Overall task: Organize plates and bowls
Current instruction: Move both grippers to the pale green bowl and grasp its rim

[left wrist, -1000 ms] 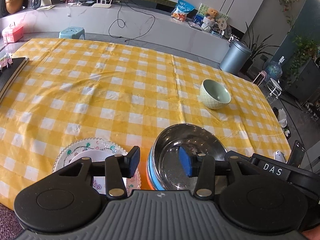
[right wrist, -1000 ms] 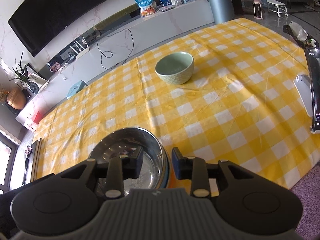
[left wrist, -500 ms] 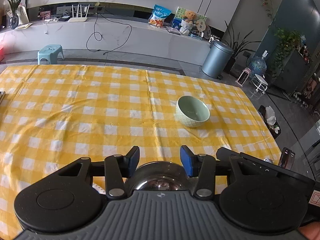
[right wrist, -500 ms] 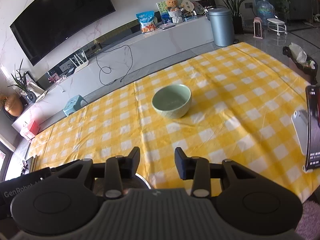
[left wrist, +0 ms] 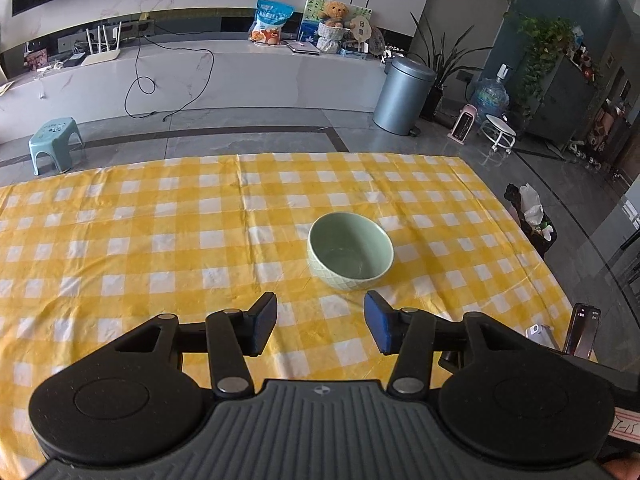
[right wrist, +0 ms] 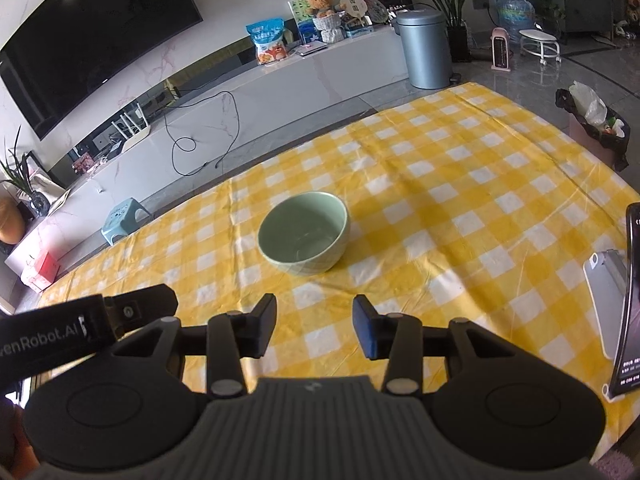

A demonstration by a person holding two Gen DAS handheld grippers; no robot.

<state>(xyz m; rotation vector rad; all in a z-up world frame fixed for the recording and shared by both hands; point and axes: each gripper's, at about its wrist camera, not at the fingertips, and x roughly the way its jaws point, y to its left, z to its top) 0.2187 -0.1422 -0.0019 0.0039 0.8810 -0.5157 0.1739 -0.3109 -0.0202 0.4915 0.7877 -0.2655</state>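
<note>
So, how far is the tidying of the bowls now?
Nothing visibly finished in these views. Both the left gripper and the right gripper are empty, jaws open, facing the green bowl. It sits alone and upright on the checked tablecloth, not yet picked up.

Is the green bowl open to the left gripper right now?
Probably yes: the left gripper has its jaws open, and only bare checked tablecloth lies between it and the green bowl.

Daylight fills my room; the yellow-and-white checked tablecloth [left wrist: 160,240] looks bright and sharp. Fisheye bending curves my edges, and the glossy grey floor tiles [left wrist: 520,168] show glare.
</note>
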